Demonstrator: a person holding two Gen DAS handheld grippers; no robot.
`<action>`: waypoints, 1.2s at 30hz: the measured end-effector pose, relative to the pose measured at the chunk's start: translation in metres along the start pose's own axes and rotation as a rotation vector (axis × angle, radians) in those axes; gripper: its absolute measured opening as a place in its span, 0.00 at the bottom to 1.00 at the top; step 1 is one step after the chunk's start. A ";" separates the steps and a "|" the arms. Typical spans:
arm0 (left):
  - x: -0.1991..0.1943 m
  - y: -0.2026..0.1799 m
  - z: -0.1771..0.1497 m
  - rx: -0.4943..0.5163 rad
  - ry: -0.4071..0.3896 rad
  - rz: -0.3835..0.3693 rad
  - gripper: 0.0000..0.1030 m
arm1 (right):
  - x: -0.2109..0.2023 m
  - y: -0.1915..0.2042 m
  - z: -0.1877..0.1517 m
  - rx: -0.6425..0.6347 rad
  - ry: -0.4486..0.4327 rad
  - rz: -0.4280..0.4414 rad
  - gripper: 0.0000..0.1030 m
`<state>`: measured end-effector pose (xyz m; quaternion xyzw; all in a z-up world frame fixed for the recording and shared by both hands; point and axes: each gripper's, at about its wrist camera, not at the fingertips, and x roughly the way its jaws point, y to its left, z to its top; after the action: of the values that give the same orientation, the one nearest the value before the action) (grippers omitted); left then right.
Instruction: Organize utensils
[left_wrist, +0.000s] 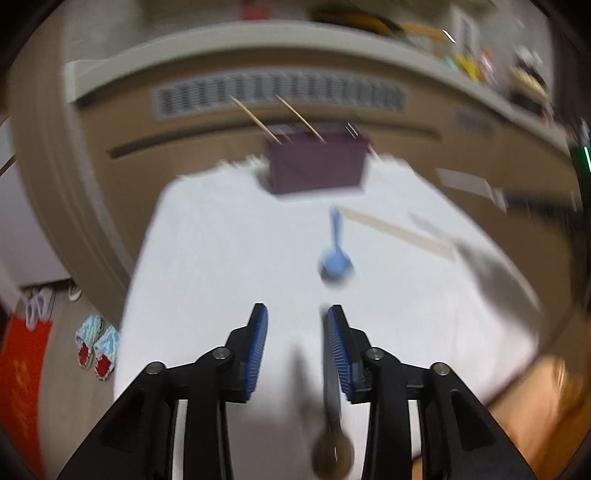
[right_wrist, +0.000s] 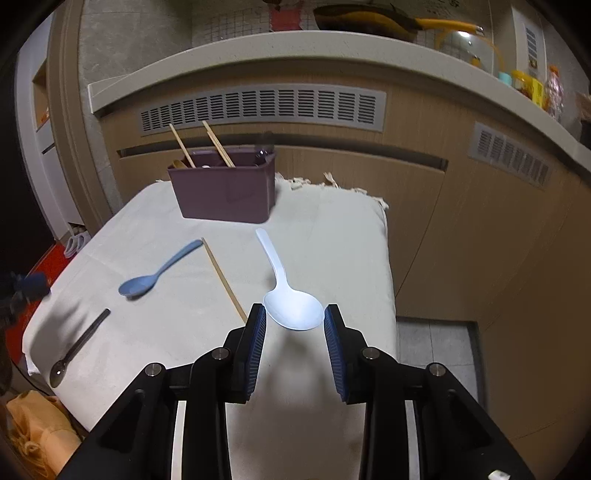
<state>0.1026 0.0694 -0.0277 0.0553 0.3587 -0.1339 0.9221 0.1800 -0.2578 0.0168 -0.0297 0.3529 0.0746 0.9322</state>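
R wrist view, left to right: dark metal spoon (right_wrist: 75, 350) lies at approx 8 o'clock on the white cloth (right_wrist: 332, 240), bowl toward the near edge, handle running up to 1 o'clock. Next over, blue spoon (right_wrist: 157, 271) at 10 o'clock, bowl near, handle aimed at the purple utensil box (right_wrist: 225, 192). Box stands at 11–12 o'clock at the far end of the cloth, w/ two chopsticks (right_wrist: 201, 146) leaning out to the upper left. A single loose chopstick (right_wrist: 223, 278) lies just right of the blue spoon, apart from it, its near end hidden behind the left finger. White spoon (right_wrist: 286, 288) at 12 o'clock, bowl lying between the fingertips of the right gripper (right_wrist: 294, 314); jaws wide apart, holding nothing, contact w/ the bowl rim can't be told.

L wrist view is motion-blurred. Left gripper (left_wrist: 297, 314) has jaws spread, nothing clamped; dark spoon (left_wrist: 332, 424) lies on the cloth below, alongside the right finger. Blue spoon (left_wrist: 336, 251) at 12 o'clock, box (left_wrist: 317, 166) beyond it.
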 end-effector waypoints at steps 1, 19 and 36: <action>0.004 -0.007 -0.008 0.034 0.033 -0.018 0.40 | -0.002 0.002 0.003 -0.008 0.002 0.005 0.30; 0.104 -0.030 0.019 0.106 0.307 -0.036 0.18 | 0.012 0.027 -0.016 -0.111 0.085 0.042 0.30; 0.024 -0.016 0.065 0.036 -0.022 0.001 0.12 | 0.049 0.048 -0.054 -0.164 0.204 0.133 0.46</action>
<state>0.1568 0.0367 0.0039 0.0705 0.3460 -0.1403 0.9250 0.1732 -0.2103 -0.0557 -0.0897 0.4397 0.1616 0.8789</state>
